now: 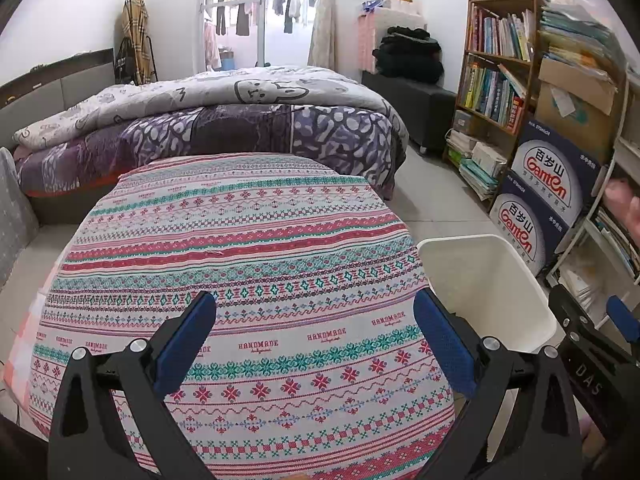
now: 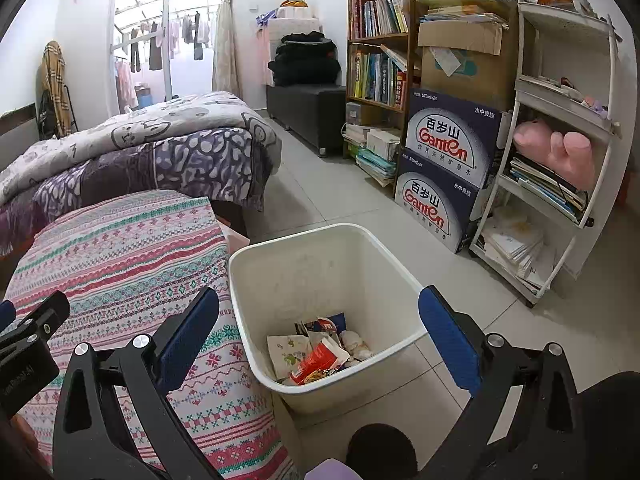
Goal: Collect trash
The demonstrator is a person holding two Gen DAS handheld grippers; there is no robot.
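A white trash bin stands on the floor to the right of a table with a patterned cloth. Inside it lie several pieces of trash: a red wrapper, white paper and crumpled tissue. My right gripper is open and empty, held above the bin's near side. My left gripper is open and empty above the tablecloth, which shows no trash on it. The bin's rim also shows at the right in the left wrist view, and the right gripper beside it.
A bed with purple bedding lies beyond the table. A wooden bookshelf, stacked Ganten boxes and a white shelf rack line the right wall. Grey tiled floor runs between bed and shelves.
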